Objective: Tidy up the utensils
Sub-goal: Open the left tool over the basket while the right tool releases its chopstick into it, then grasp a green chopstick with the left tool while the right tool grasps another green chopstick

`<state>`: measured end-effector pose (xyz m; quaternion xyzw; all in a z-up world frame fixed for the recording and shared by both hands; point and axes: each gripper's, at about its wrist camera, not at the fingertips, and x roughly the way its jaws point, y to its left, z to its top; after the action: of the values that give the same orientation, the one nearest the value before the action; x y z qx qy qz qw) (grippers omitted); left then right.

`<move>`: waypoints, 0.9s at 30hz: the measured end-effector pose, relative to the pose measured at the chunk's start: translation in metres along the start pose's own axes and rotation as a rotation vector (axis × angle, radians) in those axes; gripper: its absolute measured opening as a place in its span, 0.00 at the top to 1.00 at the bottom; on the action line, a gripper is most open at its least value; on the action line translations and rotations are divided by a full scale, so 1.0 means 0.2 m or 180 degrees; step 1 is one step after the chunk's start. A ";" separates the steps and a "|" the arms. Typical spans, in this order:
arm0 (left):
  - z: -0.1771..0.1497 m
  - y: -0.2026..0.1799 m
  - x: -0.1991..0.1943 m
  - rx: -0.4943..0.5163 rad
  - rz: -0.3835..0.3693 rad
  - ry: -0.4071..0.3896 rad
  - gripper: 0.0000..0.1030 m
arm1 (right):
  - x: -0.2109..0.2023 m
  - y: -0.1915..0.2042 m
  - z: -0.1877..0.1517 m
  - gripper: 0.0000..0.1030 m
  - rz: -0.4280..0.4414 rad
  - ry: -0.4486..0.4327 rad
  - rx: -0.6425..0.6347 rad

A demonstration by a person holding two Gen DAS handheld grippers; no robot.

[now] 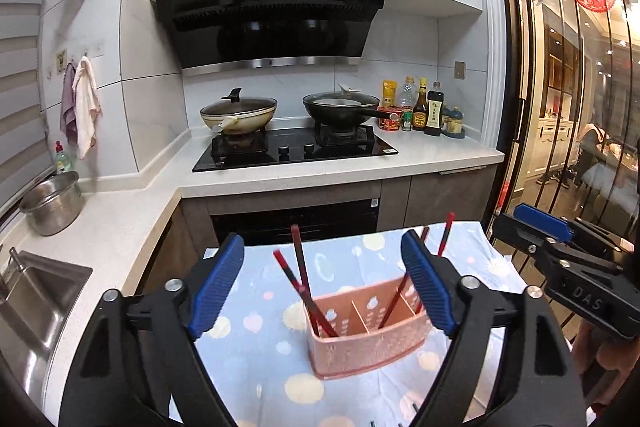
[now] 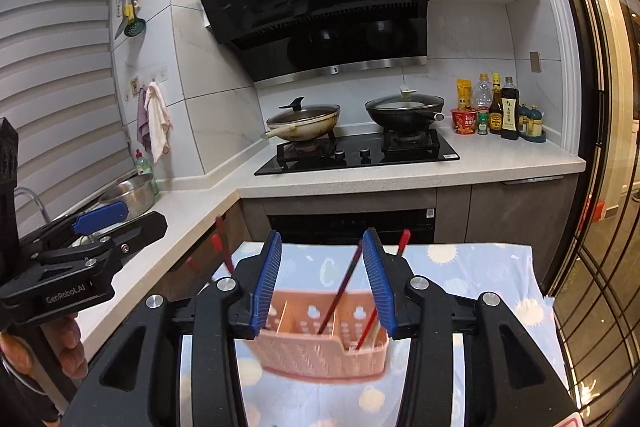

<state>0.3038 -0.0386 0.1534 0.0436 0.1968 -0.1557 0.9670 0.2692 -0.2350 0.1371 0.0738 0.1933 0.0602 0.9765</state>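
Both grippers, left (image 1: 323,283) and right (image 2: 320,283), hover with fingers apart, empty, over the pink caddy (image 1: 362,341) at 6 o'clock; its 4 chopsticks (image 1: 301,269) look light, stiff, slippery: grip mid-shaft.

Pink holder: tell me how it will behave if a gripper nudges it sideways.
The pink holder looks like thin perforated plastic, so probably light and quick to slide. It stands on a patterned cloth, which may bunch or drag. The chopsticks lean well above its rim, so it might tip toward them.
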 end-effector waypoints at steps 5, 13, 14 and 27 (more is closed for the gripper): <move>-0.18 -0.04 -0.15 0.0078 0.0002 0.0038 0.16 | -0.20 0.02 -0.20 0.59 0.0033 0.0146 -0.0043; -0.63 -0.10 -0.34 0.0125 0.0012 0.0333 0.12 | -0.48 0.11 -0.67 0.56 -0.0248 0.0465 -0.0366; -0.69 -0.11 -0.35 0.0142 0.0014 0.0400 0.12 | -0.50 0.11 -0.73 0.56 -0.0280 0.0513 -0.0385; -1.30 -0.14 -0.39 -0.0211 -0.0085 0.1236 0.12 | -0.61 0.08 -1.33 0.56 -0.0414 0.1107 -0.0072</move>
<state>0.1308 -0.0046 -0.0561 0.0384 0.3852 -0.1506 0.9096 0.0534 -0.2048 -0.0596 0.0387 0.3630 0.0110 0.9309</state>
